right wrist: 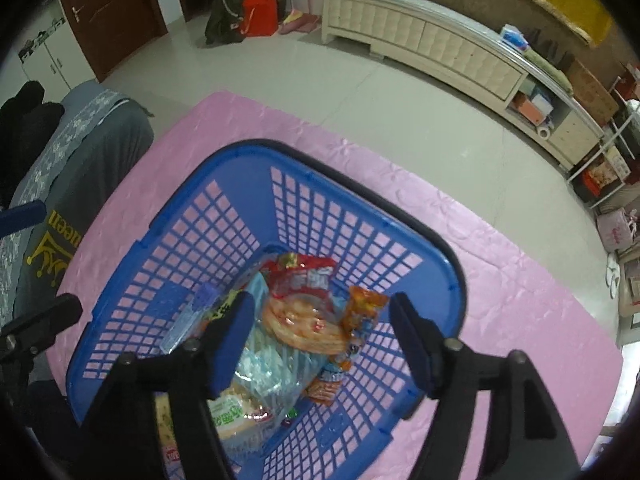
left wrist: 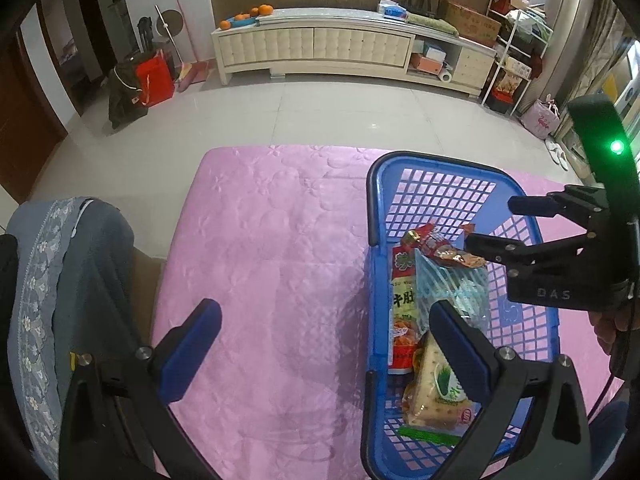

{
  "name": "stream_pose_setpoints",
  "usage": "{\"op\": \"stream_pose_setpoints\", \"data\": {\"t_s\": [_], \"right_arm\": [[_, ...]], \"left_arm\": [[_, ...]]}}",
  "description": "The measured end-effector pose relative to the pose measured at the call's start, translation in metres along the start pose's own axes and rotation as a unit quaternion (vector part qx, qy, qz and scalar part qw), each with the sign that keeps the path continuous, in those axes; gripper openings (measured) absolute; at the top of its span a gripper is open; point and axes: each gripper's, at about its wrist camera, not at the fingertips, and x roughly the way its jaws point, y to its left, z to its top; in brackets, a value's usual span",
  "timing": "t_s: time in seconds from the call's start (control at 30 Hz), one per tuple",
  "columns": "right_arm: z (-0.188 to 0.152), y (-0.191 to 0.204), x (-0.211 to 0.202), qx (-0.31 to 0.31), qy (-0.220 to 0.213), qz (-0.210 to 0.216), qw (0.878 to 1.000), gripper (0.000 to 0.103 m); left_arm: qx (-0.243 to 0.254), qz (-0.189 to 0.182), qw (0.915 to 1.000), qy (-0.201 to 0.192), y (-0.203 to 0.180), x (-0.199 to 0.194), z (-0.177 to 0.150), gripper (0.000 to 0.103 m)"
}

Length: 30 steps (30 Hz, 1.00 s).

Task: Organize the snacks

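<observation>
A blue plastic basket [left wrist: 440,168] [right wrist: 360,216] stands on a pink cloth-covered table [left wrist: 272,240] [right wrist: 520,280]. Inside lie several snack packs: a red and orange pack [right wrist: 300,304], a small orange sachet [right wrist: 362,308] [left wrist: 440,246], a long red and green pack [left wrist: 404,300], a clear blue bag [left wrist: 456,284] [right wrist: 272,368] and a cracker pack [left wrist: 436,392] [right wrist: 236,416]. My left gripper [left wrist: 324,340] is open and empty at the basket's left edge. My right gripper [right wrist: 320,340] [left wrist: 496,224] is open above the snacks in the basket, holding nothing.
A grey chair draped with clothing [left wrist: 60,280] [right wrist: 80,160] stands at the table's left. A long cream cabinet [left wrist: 320,44] [right wrist: 440,40] with oranges on it lines the far wall. Bags [left wrist: 136,80] sit on the tiled floor.
</observation>
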Motion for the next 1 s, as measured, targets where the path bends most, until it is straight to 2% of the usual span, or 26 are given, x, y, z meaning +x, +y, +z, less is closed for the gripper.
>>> {"op": "stream_pose_setpoints", "data": {"t_s": [0.27, 0.5, 0.6, 0.77, 0.87, 1.0], "right_arm": [[-0.020, 0.000, -0.034, 0.001, -0.017, -0.007, 1.000, 0.078], [-0.055, -0.001, -0.080, 0.010, -0.047, -0.011, 0.999, 0.078], [-0.073, 0.000, -0.101, 0.012, -0.066, -0.016, 0.998, 0.078], [-0.105, 0.003, -0.134, 0.016, -0.099, -0.032, 0.994, 0.078], [-0.126, 0.002, -0.155, 0.044, -0.125, -0.020, 0.991, 0.078], [-0.158, 0.000, -0.177, 0.092, -0.152, -0.013, 0.984, 0.078]], "left_arm": [[0.016, -0.005, 0.9996, -0.024, -0.020, -0.033, -0.009, 0.103], [0.030, -0.022, 0.9981, -0.048, -0.038, -0.065, -0.026, 0.103], [0.044, -0.018, 0.9970, -0.062, -0.048, -0.081, -0.038, 0.103], [0.053, -0.033, 0.9925, -0.105, -0.066, -0.118, -0.066, 0.103], [0.056, -0.060, 0.9892, -0.122, -0.076, -0.134, -0.086, 0.103], [0.055, -0.065, 0.9840, -0.156, -0.085, -0.155, -0.113, 0.103]]}}
